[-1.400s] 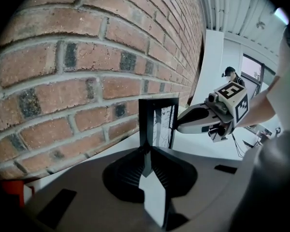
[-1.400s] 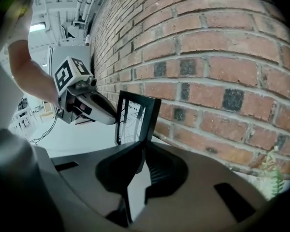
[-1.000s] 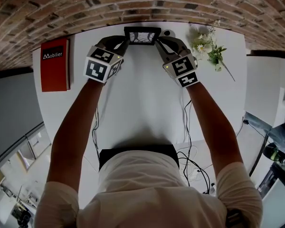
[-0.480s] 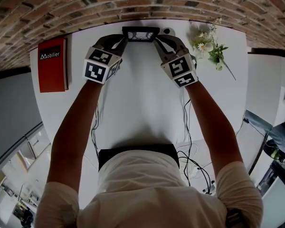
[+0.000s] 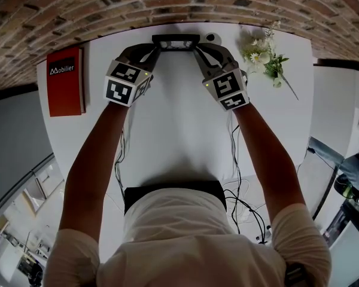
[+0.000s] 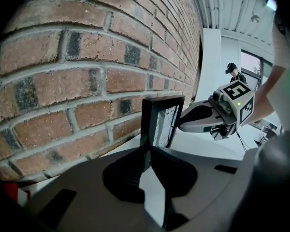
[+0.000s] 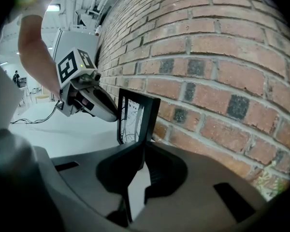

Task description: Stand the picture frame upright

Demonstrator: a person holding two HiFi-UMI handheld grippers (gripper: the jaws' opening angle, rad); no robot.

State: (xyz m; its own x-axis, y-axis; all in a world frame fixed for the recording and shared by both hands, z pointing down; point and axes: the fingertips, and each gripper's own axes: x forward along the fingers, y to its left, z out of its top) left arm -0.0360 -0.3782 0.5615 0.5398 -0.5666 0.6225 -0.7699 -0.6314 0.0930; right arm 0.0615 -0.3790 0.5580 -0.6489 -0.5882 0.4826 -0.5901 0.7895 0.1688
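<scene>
The picture frame stood at the table's far edge beside the brick wall, its sides pinched in the narrow jaws of the left gripper and right gripper, so an uneven release could have toppled it.

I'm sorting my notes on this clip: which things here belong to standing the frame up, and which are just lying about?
Job in hand:
picture frame
left gripper and right gripper, each shut on one side edge of it

Lying about:
red book at the left of the table
flowers at its right
</scene>
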